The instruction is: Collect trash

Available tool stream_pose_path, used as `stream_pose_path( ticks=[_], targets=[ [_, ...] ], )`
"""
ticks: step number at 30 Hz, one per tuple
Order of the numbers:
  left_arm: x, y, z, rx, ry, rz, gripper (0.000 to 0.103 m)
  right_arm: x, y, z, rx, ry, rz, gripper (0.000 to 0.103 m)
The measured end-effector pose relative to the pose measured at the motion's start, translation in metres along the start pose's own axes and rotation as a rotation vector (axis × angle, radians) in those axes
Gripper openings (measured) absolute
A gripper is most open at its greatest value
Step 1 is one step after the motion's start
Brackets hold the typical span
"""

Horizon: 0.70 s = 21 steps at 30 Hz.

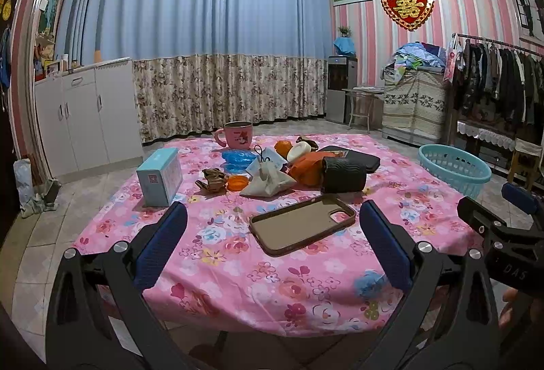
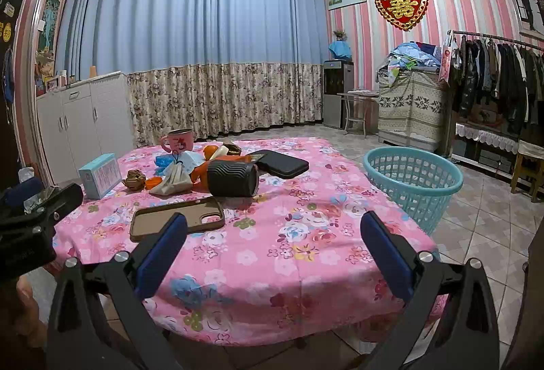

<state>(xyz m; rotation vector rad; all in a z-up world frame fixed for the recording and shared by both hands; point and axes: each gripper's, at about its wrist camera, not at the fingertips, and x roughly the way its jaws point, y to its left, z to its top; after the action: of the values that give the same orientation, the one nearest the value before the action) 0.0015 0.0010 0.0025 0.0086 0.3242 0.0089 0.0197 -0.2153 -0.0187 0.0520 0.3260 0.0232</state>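
A heap of litter lies mid-table on the pink flowered cloth [image 1: 238, 271]: a crumpled brown wrapper [image 1: 213, 179], orange peel [image 1: 237, 182], a beige paper bag [image 1: 268, 181], blue plastic [image 1: 236, 157] and a face mask [image 1: 268, 159]. The same heap shows in the right wrist view, with the paper bag [image 2: 173, 183] and brown wrapper [image 2: 135, 179]. A teal basket [image 2: 413, 181] stands at the table's right edge. My left gripper [image 1: 272, 244] is open at the near edge, over a brown phone case [image 1: 301, 223]. My right gripper [image 2: 272, 247] is open too, nothing between its fingers.
Also on the table are a pink mug [image 1: 236, 134], a light blue box [image 1: 161, 176], a black ribbed roll [image 1: 343, 174], a black flat pouch [image 1: 357, 159] and an orange [image 1: 282, 147]. White cabinets [image 1: 85, 118] stand left; a clothes rack [image 2: 493, 81] right.
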Motion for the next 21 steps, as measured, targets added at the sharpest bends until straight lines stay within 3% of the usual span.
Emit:
stream_pose_path(
  ticks=[21],
  targets=[
    [0.0005, 0.0019, -0.0014, 0.002, -0.002, 0.011, 0.098, -0.0018, 0.0038, 0.0023, -0.001, -0.011, 0.004, 0.099]
  ],
)
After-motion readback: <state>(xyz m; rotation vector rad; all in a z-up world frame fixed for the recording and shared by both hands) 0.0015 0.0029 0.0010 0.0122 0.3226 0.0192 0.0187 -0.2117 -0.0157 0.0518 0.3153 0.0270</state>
